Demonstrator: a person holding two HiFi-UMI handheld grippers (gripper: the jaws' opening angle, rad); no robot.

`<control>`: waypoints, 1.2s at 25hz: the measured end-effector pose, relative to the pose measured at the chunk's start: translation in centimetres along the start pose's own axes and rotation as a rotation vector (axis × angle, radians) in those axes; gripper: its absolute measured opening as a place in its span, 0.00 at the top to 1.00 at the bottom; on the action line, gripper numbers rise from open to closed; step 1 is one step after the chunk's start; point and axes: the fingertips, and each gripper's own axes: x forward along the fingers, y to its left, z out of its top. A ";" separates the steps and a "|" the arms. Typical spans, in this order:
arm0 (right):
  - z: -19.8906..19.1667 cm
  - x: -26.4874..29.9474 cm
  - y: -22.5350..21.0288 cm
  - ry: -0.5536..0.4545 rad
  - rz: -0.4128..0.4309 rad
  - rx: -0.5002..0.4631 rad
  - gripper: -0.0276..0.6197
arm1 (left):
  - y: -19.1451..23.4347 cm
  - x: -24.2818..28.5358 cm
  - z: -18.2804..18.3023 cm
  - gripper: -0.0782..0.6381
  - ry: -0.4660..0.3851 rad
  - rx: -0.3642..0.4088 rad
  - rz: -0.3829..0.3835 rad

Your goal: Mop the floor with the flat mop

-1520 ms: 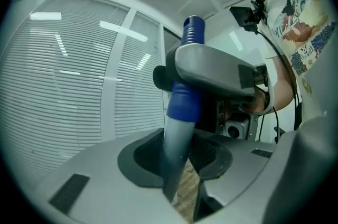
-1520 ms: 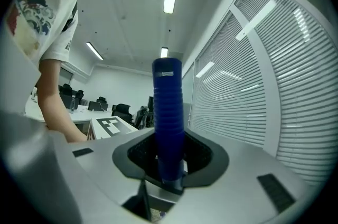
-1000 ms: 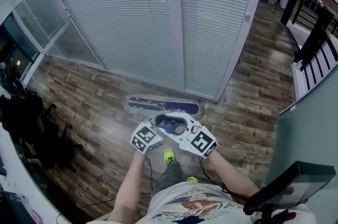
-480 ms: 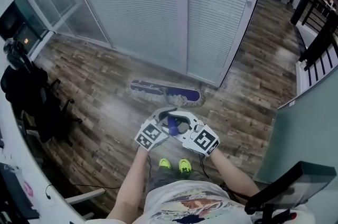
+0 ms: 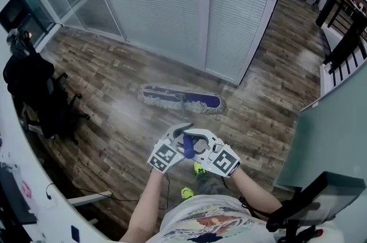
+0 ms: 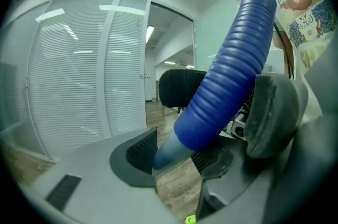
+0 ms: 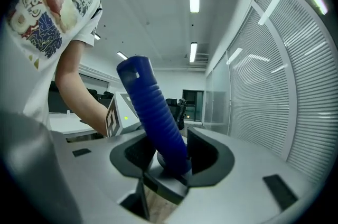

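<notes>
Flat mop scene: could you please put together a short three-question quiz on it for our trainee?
1. True or false: only the left gripper grips the handle; the right gripper is empty.
2. Where does the mop head lie? A) on the wooden floor before the blinds; B) on a desk; C) on a stair.
3. Fill in: the handle's ribbed sleeve is ___ in colour.
Key: 1 false, both grippers are closed on the handle. 2 A. 3 blue.
</notes>
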 end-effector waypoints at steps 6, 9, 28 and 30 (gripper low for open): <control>1.1 0.1 11.0 0.072 0.048 -0.087 0.70 | -7.0 -8.3 -1.9 0.68 -0.011 -0.025 0.007; 1.9 -1.1 16.1 0.090 0.064 -0.071 0.70 | -11.2 -11.5 -2.4 0.68 0.000 -0.038 0.004; -2.3 -2.0 19.1 0.076 0.171 0.016 0.67 | -13.6 -11.3 -6.7 0.70 0.015 0.078 0.015; -3.0 -0.5 16.7 0.061 0.172 0.019 0.66 | -10.9 -10.1 -7.2 0.70 0.019 0.092 0.012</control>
